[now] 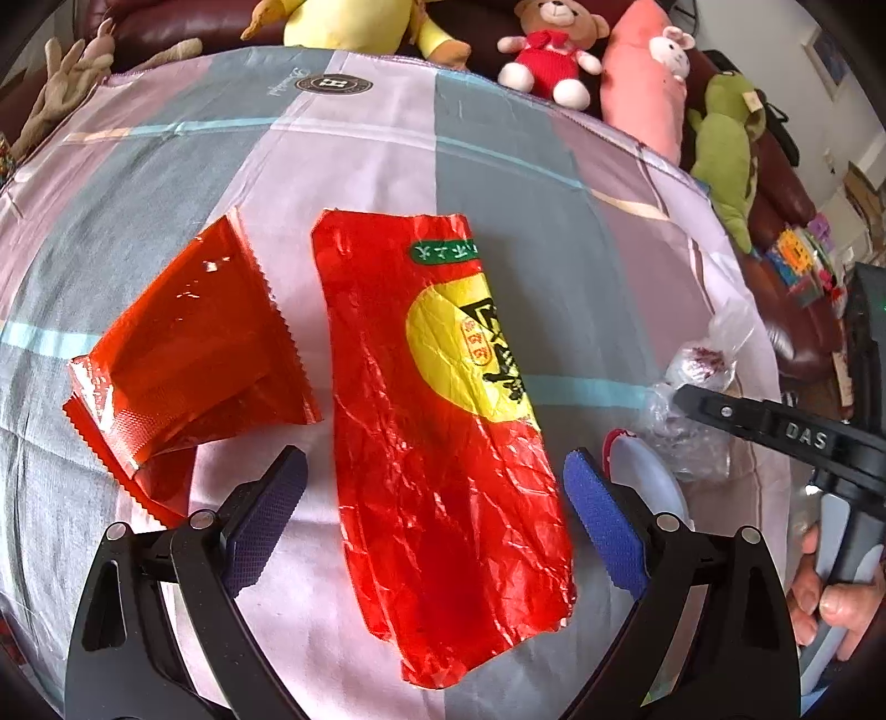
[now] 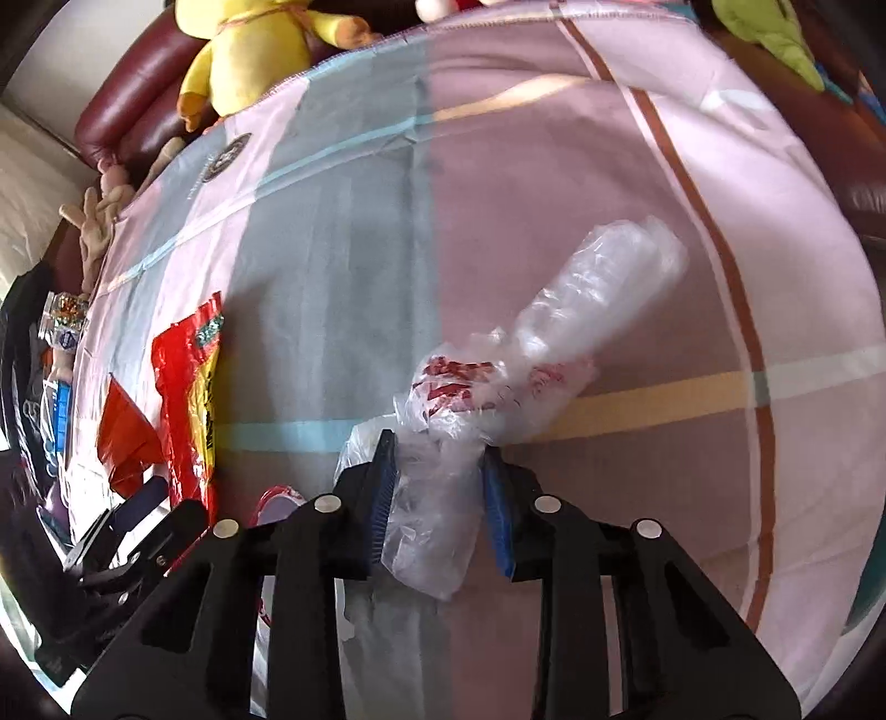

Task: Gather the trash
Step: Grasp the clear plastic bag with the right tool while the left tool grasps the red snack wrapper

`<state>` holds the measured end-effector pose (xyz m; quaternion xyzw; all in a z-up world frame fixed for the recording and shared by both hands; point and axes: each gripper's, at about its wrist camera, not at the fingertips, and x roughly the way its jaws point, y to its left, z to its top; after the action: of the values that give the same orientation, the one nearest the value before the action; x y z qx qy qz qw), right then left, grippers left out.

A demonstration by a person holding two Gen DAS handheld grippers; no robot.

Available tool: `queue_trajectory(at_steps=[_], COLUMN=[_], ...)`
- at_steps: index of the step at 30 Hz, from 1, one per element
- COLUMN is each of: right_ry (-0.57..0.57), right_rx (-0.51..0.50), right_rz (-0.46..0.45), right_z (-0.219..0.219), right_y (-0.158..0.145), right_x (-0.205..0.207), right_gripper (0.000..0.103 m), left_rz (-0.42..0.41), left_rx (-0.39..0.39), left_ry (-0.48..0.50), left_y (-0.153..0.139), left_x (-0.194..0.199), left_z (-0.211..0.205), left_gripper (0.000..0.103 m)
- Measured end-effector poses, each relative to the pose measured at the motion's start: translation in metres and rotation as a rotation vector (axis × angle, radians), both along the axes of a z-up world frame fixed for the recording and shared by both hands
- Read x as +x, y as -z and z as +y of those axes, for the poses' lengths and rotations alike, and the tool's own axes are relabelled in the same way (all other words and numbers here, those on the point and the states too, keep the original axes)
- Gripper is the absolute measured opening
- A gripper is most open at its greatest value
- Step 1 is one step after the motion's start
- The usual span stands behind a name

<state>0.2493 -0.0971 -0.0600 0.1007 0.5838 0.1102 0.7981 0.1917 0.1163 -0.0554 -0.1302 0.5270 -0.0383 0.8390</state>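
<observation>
A large red wrapper with a yellow label lies flat on the patchwork cloth, between the fingers of my open left gripper. A smaller red foil wrapper lies to its left. My right gripper is shut on a crumpled clear plastic bag with red print, which sticks out forward over the cloth. The bag and the right gripper also show at the right of the left wrist view. Both red wrappers show at the left of the right wrist view.
A patchwork cloth covers the table. Plush toys line the sofa behind: a yellow one, a red bear, a pink one, a green one. A pale plate-like object lies by the right finger.
</observation>
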Motion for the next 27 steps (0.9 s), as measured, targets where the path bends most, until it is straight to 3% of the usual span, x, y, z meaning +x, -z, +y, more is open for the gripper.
queue_trajectory(at_steps=[5,11,17,22,27], right_ry=[-0.019,0.017,0.023,0.016,0.001], right_rx=[-0.070,-0.093,-0.060,-0.047,-0.054], right_rz=[-0.062,-0.039,-0.015,-0.014,-0.016], right_z=[-0.010,-0.042,-0.051,-0.050,-0.047], right_y=[-0.014,-0.013,-0.007,-0.008,-0.007], right_x=[-0.014,-0.034,-0.053,-0.064,-0.073], right_gripper=[0.023,0.023,0.024,0.025,0.025], left_rz=[0.004,-0.004,-0.008,-0.003,-0.020], left_rx=[0.038,0.054,0.186,0.264,0.254], left_ry=[0.012,-0.028,-0.012,-0.016,-0.041], left_y=[0.001,0.002,0.006,0.004,0.000], left_x=[0.004,0.006,0.002,-0.001,-0.006], left_z=[-0.011,-0.010,-0.025,-0.028,-0.018], left_gripper=[0.094,0.094,0.094,0.075,0.037])
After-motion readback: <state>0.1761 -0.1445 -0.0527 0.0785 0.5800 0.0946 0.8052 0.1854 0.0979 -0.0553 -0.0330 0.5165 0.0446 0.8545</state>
